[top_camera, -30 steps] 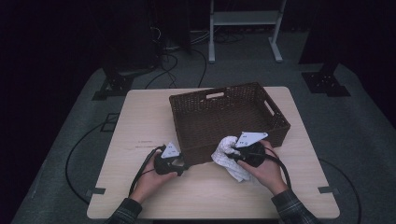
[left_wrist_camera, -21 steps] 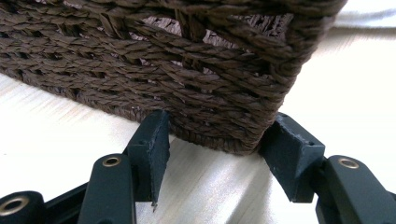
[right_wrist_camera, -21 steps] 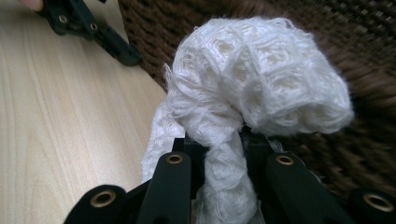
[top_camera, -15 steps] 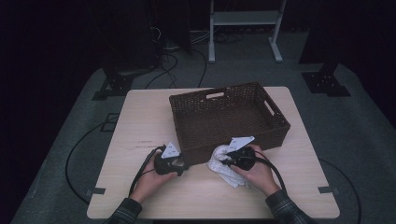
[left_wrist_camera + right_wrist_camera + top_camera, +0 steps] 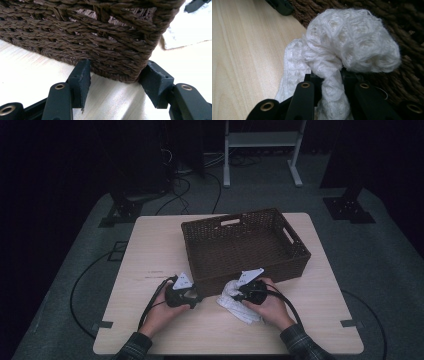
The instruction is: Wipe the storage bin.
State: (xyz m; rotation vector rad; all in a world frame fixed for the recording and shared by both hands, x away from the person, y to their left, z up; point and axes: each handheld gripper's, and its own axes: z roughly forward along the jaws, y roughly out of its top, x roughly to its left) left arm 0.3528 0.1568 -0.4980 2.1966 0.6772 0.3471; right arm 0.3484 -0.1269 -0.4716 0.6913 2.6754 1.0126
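A dark brown wicker basket point(image 5: 295, 255) stands on the pale wooden table point(image 5: 150, 245), empty inside. In front of its near wall lies a white knitted cloth point(image 5: 231, 301). My right gripper point(image 5: 239, 293) is shut on the cloth point(image 5: 352, 47), which bunches up above the jaws in the right gripper view. My left gripper point(image 5: 196, 296) rests on the table at the basket's near left corner. In the left gripper view it point(image 5: 115, 87) is open, its jaws standing either side of the basket's bottom corner point(image 5: 112, 50).
The basket has cut-out handles at its far and right walls. Cables trail from both grippers over the table's front. A white metal stand point(image 5: 260, 150) and dark equipment legs stand on the floor beyond the table.
My right gripper has moved down and to the left with the cloth, from the basket's near rim to table level. The left gripper has barely moved.
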